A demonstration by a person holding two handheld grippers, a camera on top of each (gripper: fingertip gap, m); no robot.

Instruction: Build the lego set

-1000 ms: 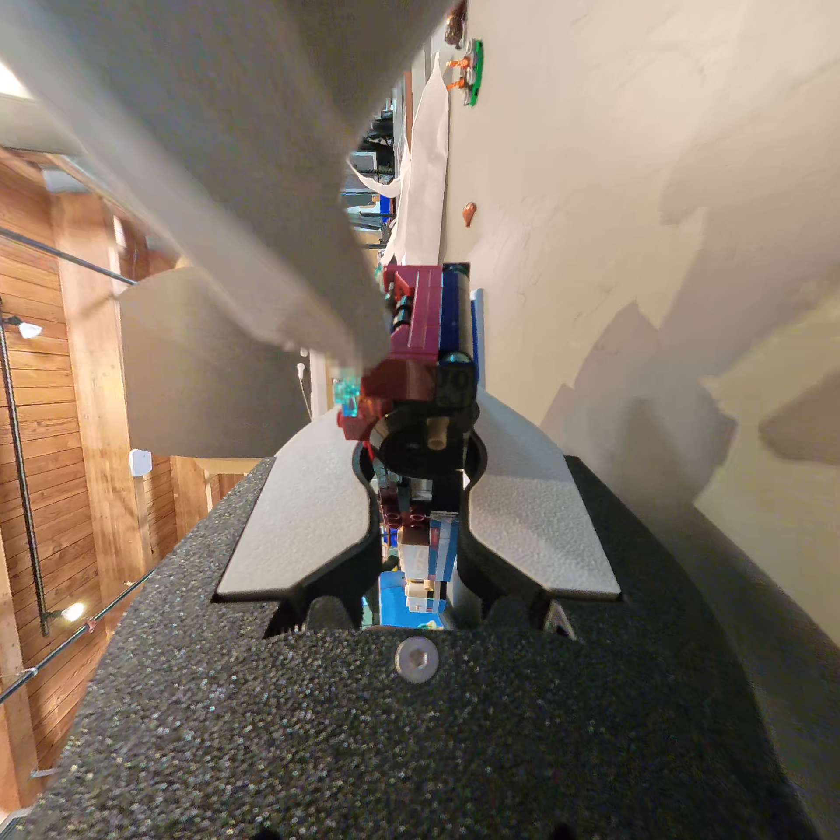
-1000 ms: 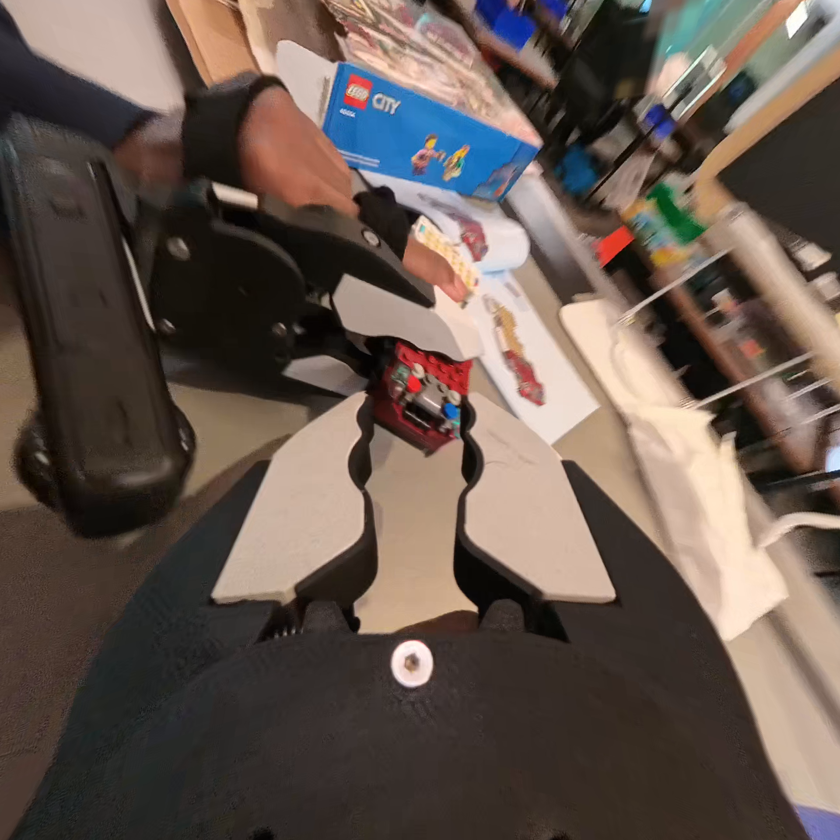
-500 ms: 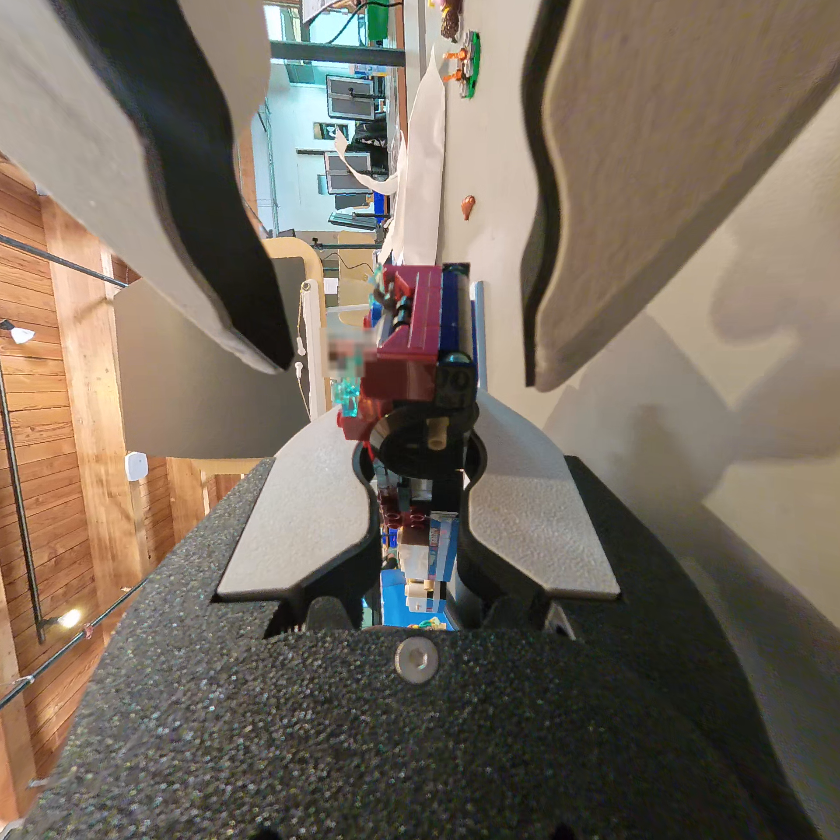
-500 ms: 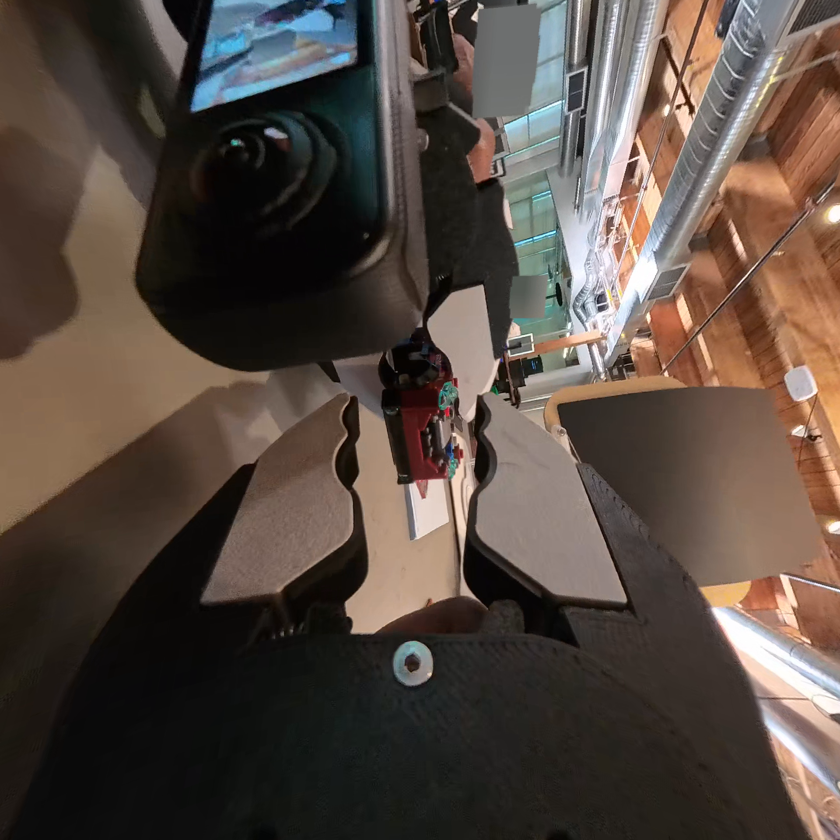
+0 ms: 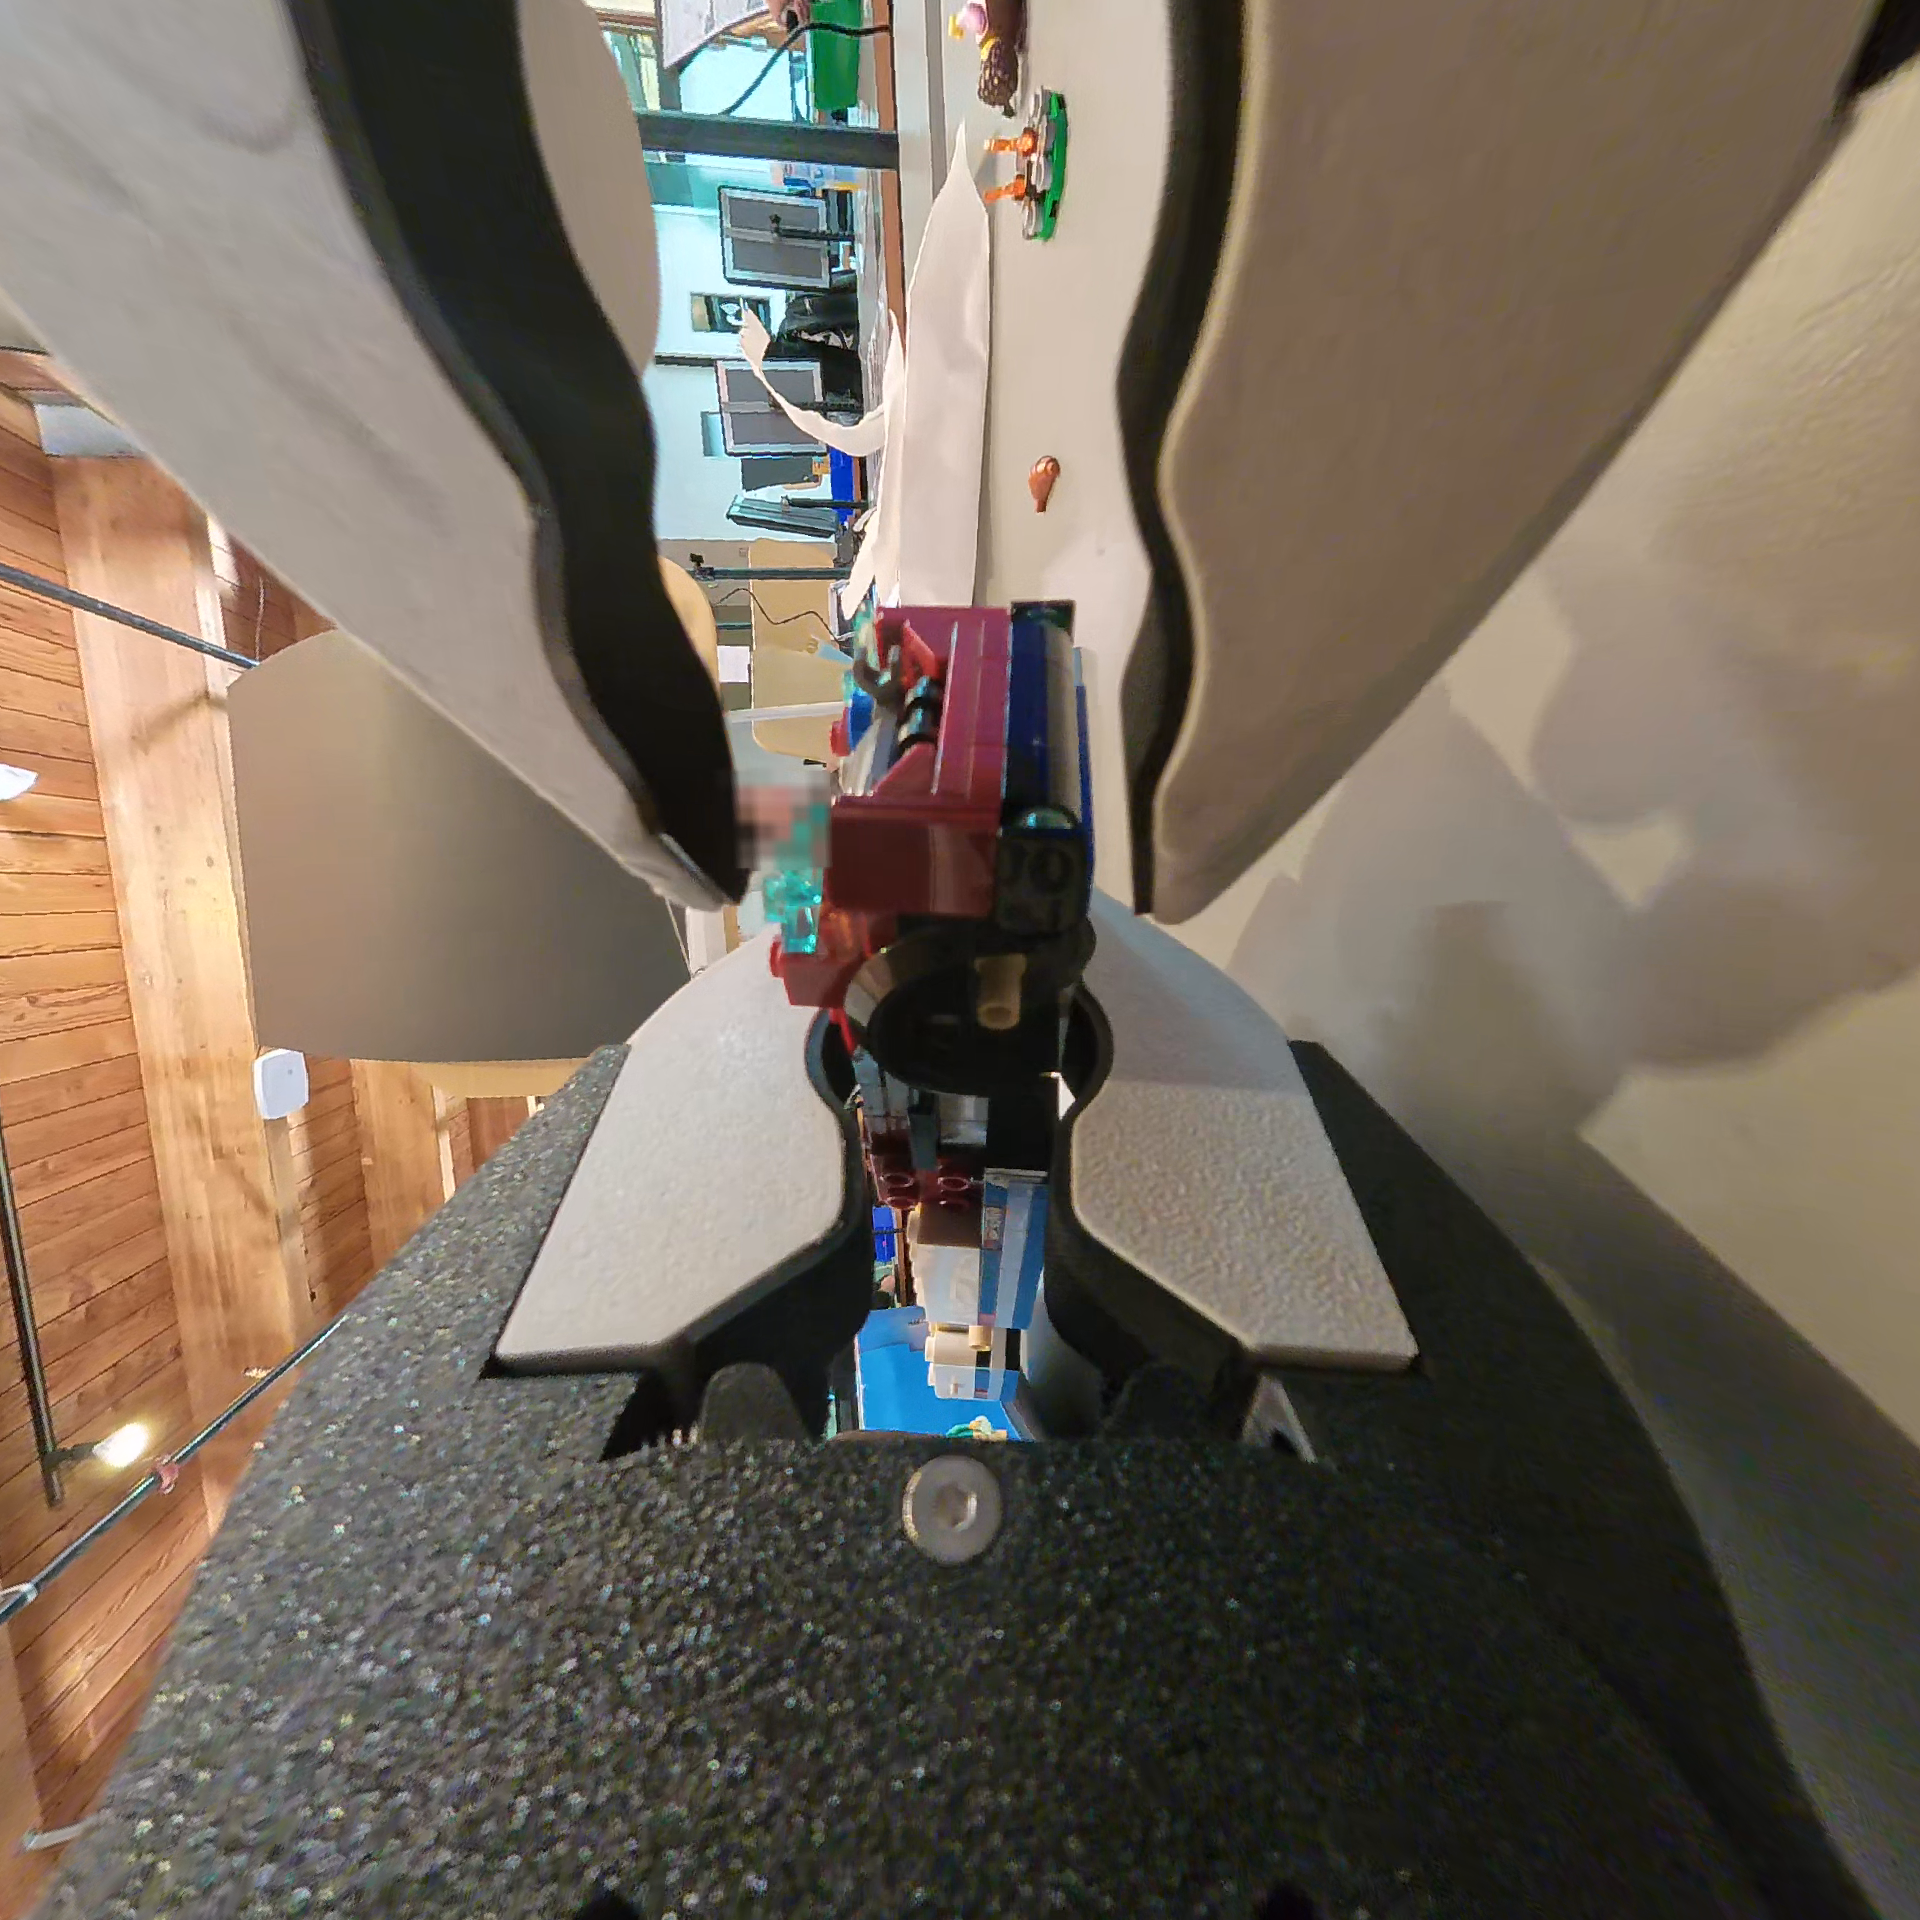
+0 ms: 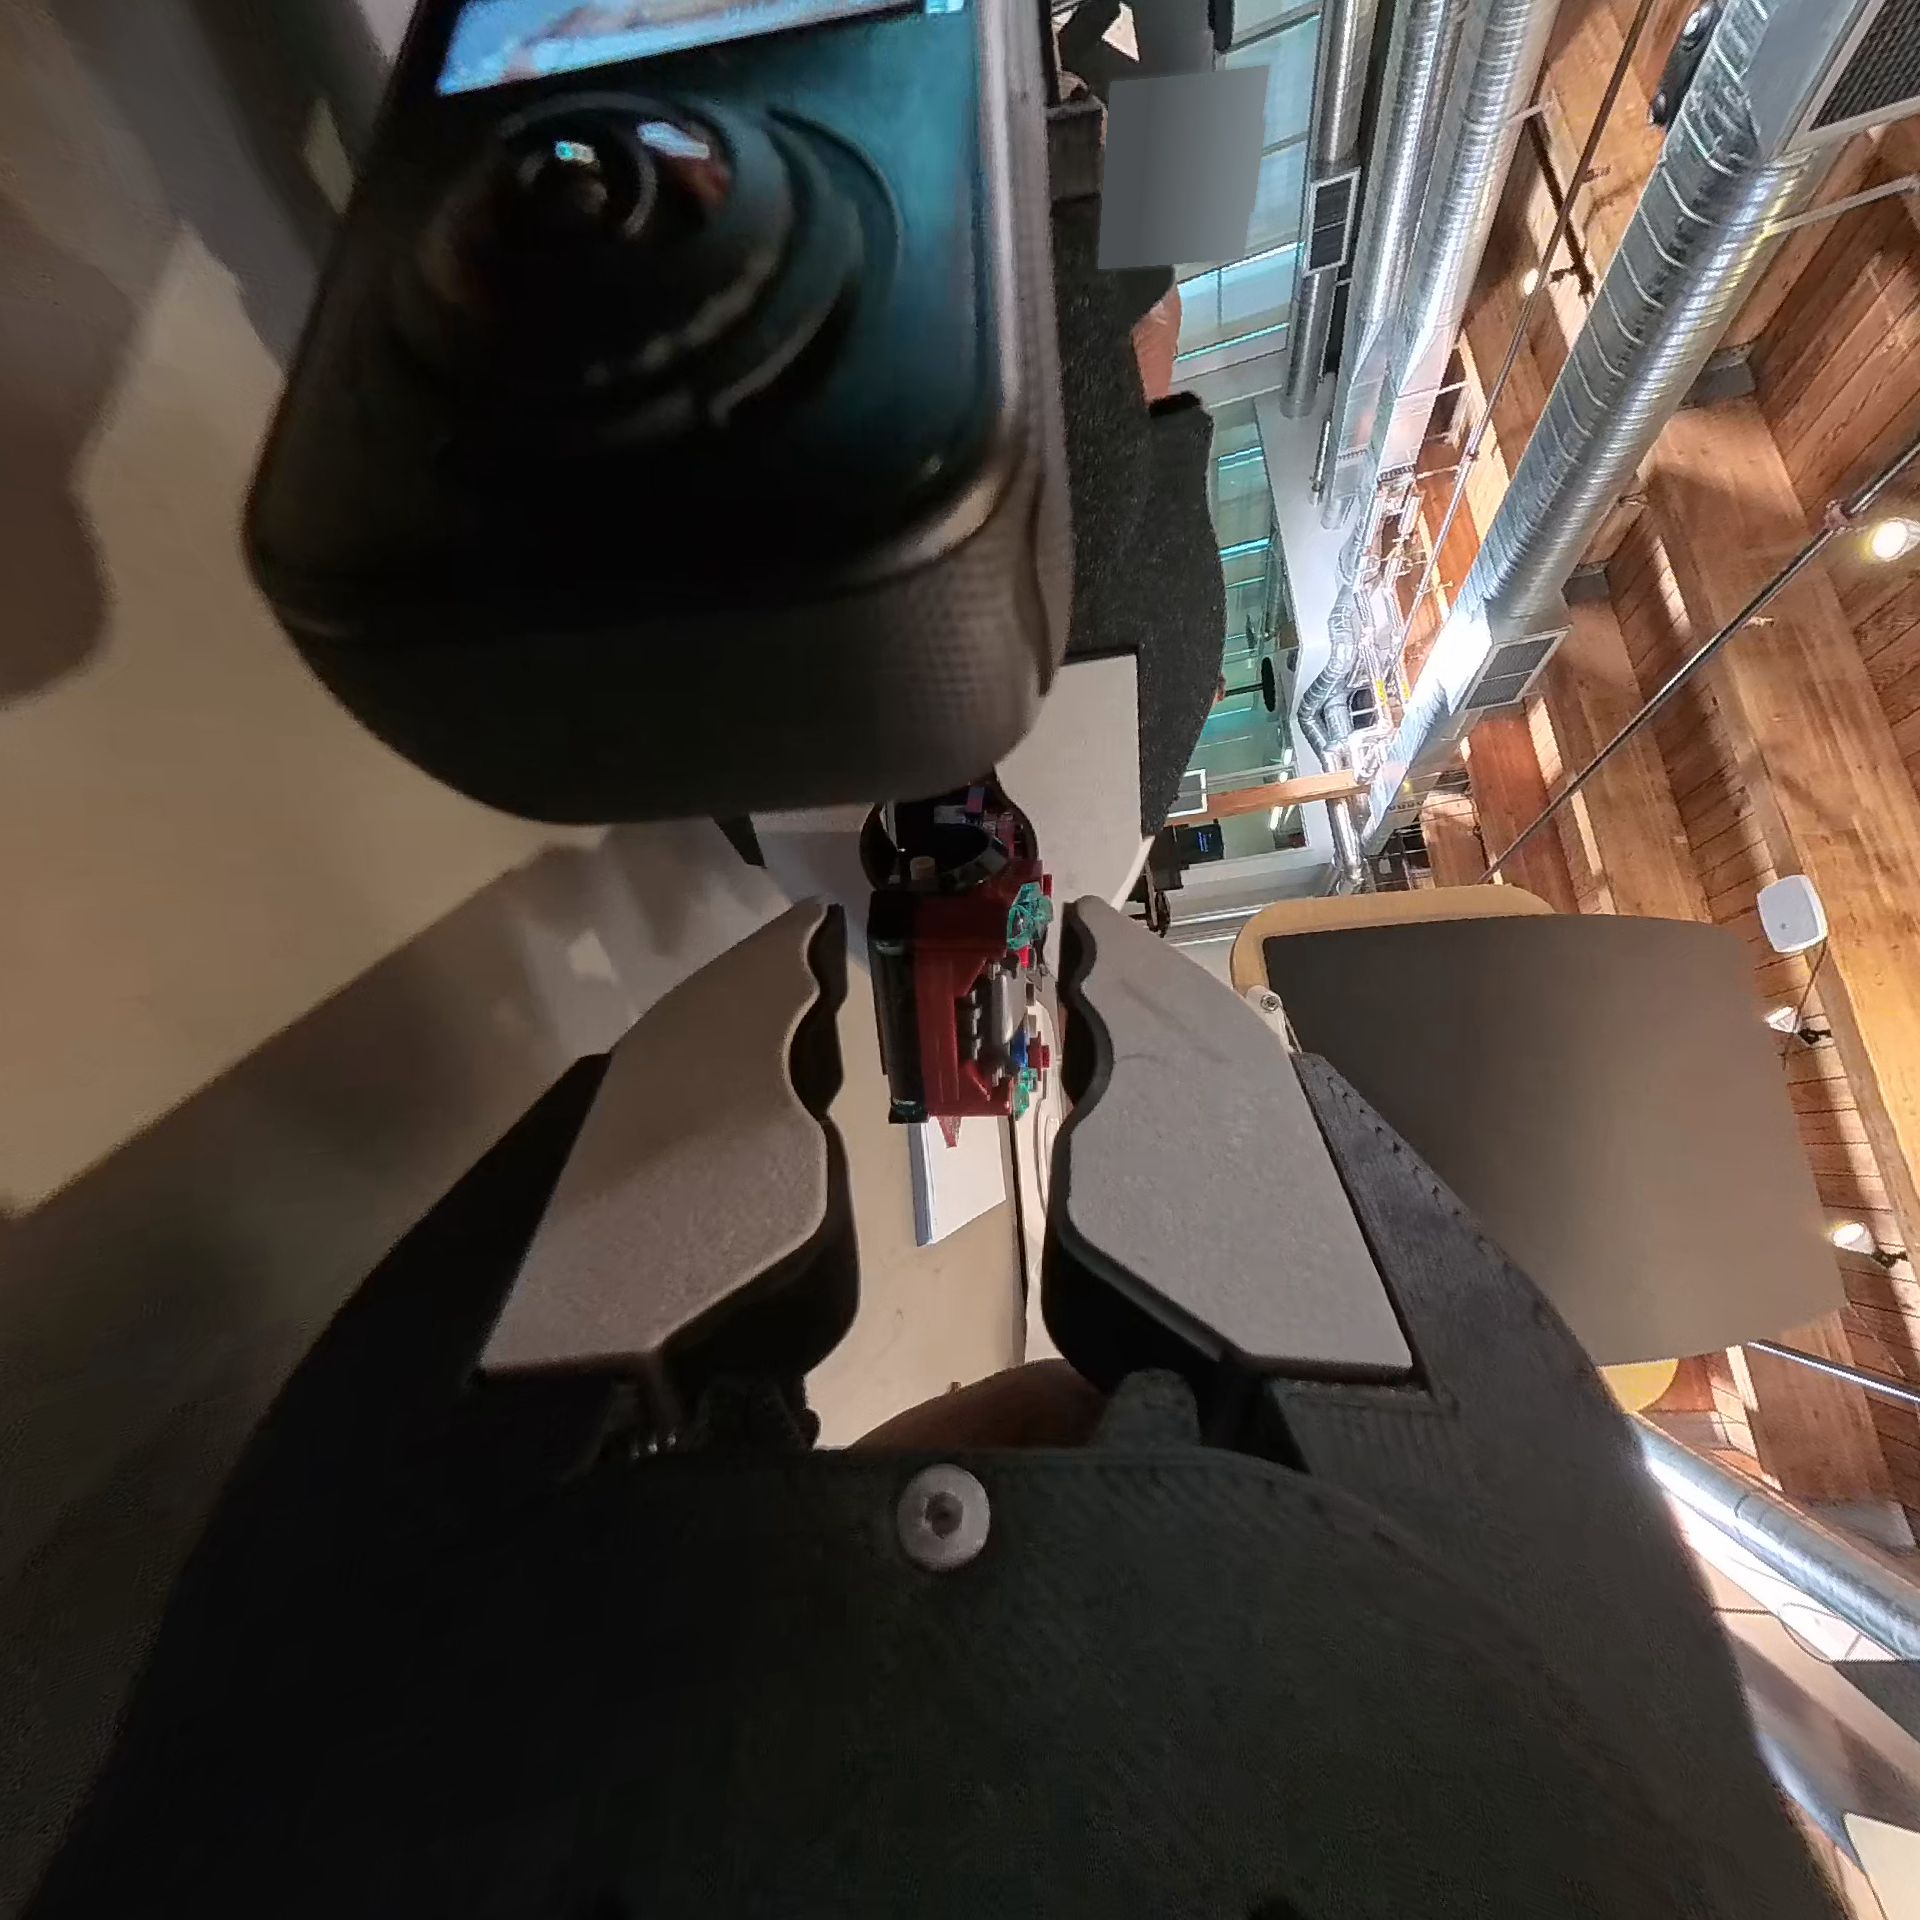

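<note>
My left gripper (image 5: 961, 1013) is shut on a toy brick vehicle (image 5: 935, 790), dark red and blue with a black wheel, and holds it in the air on its side. My right gripper (image 6: 945, 935) faces it head on. Its two fingers straddle the vehicle's (image 6: 956, 1023) free end. A slit shows between the left pad (image 6: 816, 997) and the vehicle's black edge, and the right pad sits close by a turquoise piece. In the left wrist view the right gripper's fingers (image 5: 665, 810) reach down on either side of the vehicle. The left gripper's camera (image 6: 665, 416) fills the top of the right wrist view.
A cream table (image 5: 1558, 520) carries a white paper sheet (image 5: 940, 343), a small green plate with orange pieces (image 5: 1044, 166) and a small brown piece (image 5: 1044, 480). A white booklet (image 6: 961, 1184) lies behind the vehicle. A dark chair back (image 6: 1507, 1122) stands beside the table. The tips of one gripper are about 6 cm away from the tips of the other.
My right gripper swung round to face the left one, opened wider, came over the vehicle's end, then narrowed about it. My left gripper kept its hold and stayed put.
</note>
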